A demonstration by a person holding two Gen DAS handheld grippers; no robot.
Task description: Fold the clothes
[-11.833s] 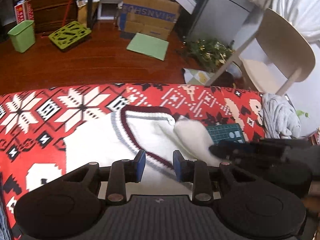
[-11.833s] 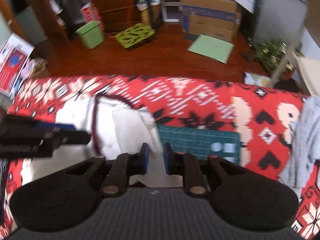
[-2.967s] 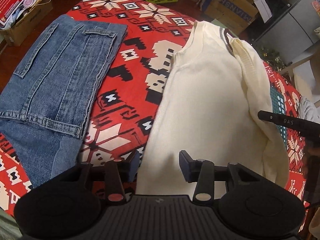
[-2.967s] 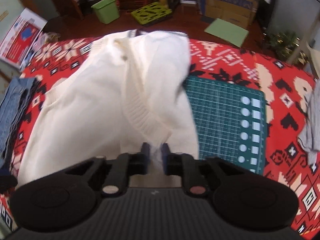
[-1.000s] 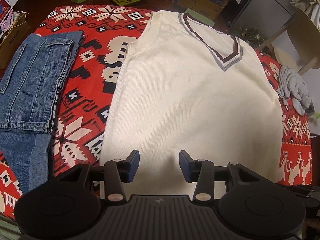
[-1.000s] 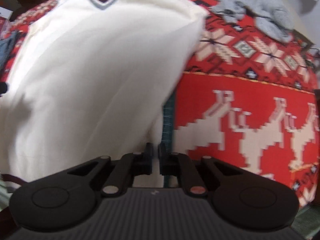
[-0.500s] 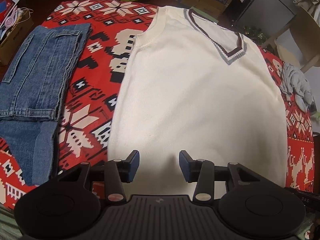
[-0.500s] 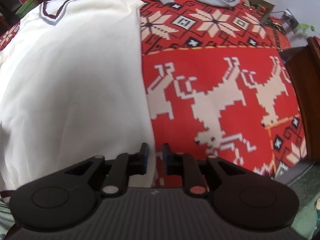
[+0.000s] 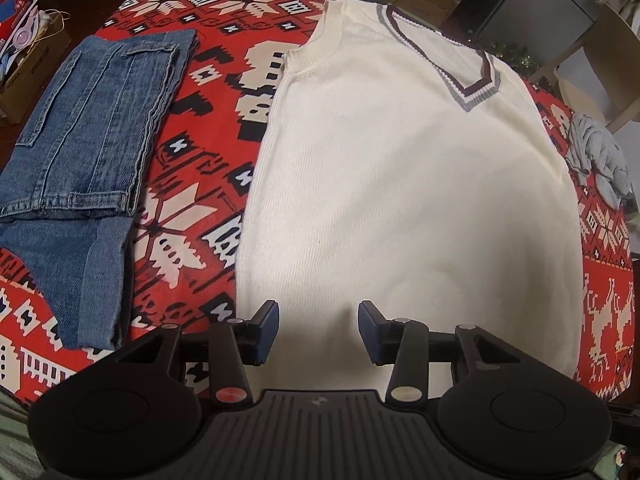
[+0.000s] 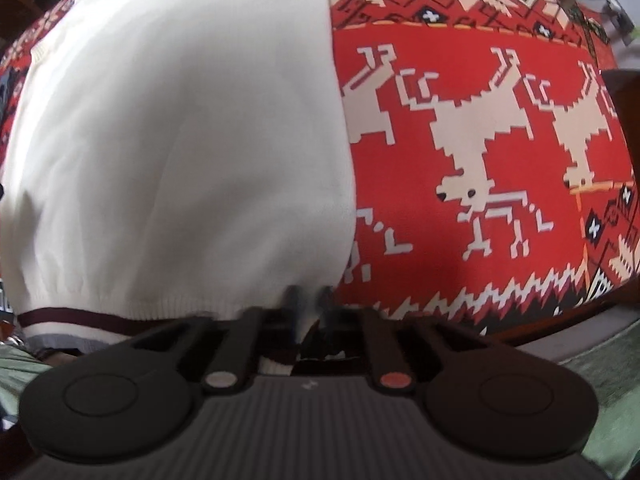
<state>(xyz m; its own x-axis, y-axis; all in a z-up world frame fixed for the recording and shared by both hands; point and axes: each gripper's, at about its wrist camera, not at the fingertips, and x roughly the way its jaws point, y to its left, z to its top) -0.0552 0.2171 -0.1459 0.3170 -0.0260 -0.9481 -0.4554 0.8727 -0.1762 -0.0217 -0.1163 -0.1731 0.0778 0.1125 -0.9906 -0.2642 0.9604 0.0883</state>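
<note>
A cream knit vest (image 9: pixel 400 184) with a maroon and grey V-neck lies spread flat, front up, on the red patterned cloth (image 9: pixel 188 216). My left gripper (image 9: pixel 318 330) hovers open over the vest's lower left part, with nothing between its fingers. In the right wrist view the vest (image 10: pixel 180 140) fills the left half, its maroon-striped hem nearest the camera. My right gripper (image 10: pixel 308 304) is blurred. Its jaws stand close together with white fabric of the hem's right corner pinched between them.
Folded blue jeans (image 9: pixel 84 152) lie left of the vest. A crumpled grey garment (image 9: pixel 600 152) sits at the far right of the table. The cloth's front edge (image 10: pixel 520 312) runs just ahead of my right gripper. Boxes and a chair stand beyond the table.
My right gripper has dropped back toward the table's near edge with the hem corner, and the vest now lies flatter. The left gripper stays open and has drifted slightly closer.
</note>
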